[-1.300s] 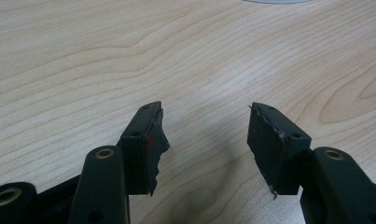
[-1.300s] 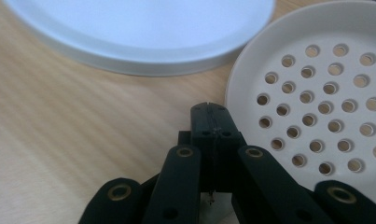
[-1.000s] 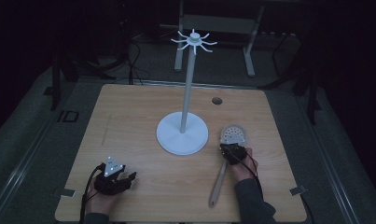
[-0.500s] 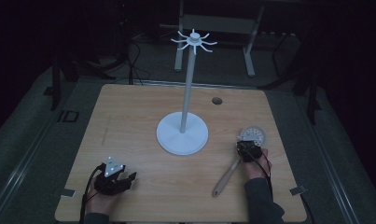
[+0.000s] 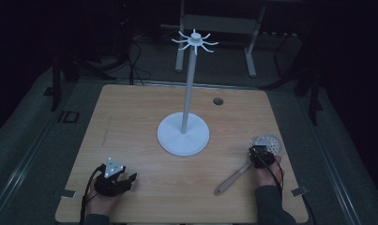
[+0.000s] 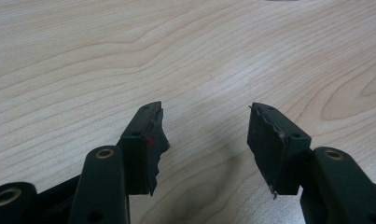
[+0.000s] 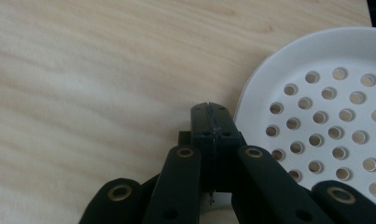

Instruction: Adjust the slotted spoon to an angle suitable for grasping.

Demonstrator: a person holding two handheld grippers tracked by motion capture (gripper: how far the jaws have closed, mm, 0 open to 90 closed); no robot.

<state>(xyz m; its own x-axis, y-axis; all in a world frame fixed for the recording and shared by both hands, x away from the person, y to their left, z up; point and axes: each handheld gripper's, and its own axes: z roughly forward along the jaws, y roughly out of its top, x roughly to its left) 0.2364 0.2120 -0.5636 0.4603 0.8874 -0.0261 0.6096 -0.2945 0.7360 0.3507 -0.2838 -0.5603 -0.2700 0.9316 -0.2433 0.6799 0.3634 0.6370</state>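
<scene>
A skimmer lies at the table's right, with a white perforated head (image 5: 272, 142) (image 7: 325, 121) and a wooden handle (image 5: 231, 180) running back toward the front edge. My right gripper (image 5: 259, 154) (image 7: 209, 108) sits over the skimmer's neck, at the left rim of the head. Its jaws are pressed flat together and nothing shows between the tips. My left gripper (image 5: 125, 179) (image 6: 205, 133) rests low at the front left, open over bare wood. A white stand (image 5: 183, 133) with a tall pole and a ring of hooks (image 5: 194, 41) rises mid-table.
The wooden table (image 5: 130, 122) has a small dark hole (image 5: 218, 101) near its back right. Its right edge runs close beside the skimmer head. Dark floor, cables and a metal frame (image 5: 215, 23) lie beyond the far edge.
My right hand has slid to the right, and the skimmer's head has swung right with it while the handle's end stayed almost in place. The left gripper has kept still.
</scene>
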